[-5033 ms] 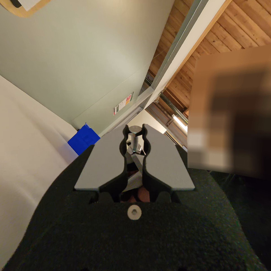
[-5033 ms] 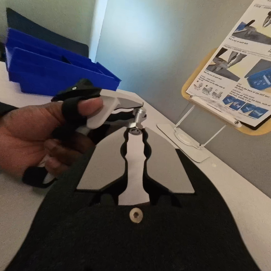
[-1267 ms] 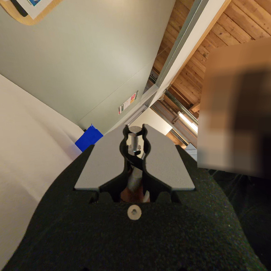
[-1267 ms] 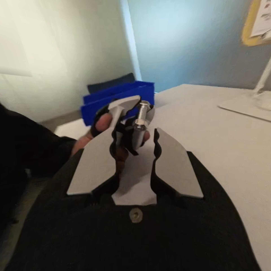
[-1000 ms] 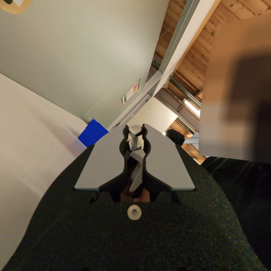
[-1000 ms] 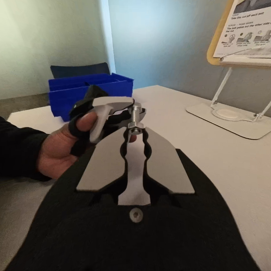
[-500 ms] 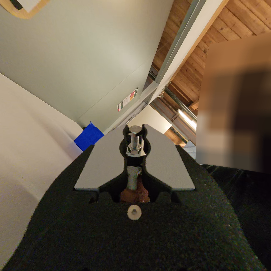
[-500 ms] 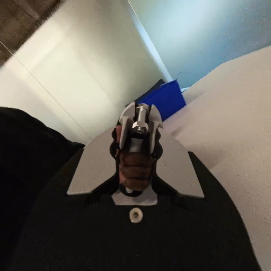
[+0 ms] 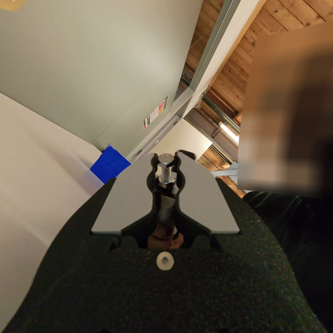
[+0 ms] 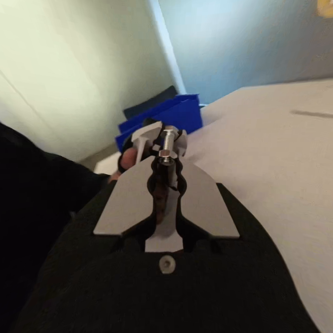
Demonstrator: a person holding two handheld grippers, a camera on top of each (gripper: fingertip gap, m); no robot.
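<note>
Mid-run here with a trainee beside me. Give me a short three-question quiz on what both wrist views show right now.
1. True or false: the left claw grips the bolt by its hex head.
2. Which thing does the right claw close around? A) the blue bin B) the hex nut on the bolt's thread C) the white table
3. Fill in: in the left wrist view, the ceiling is made of ____ planks.

Key: 1 true; 2 B; 3 wooden.

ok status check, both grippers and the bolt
Left gripper clamped on bolt head. Right gripper closed on nut. Blue bin behind, clear.
</note>
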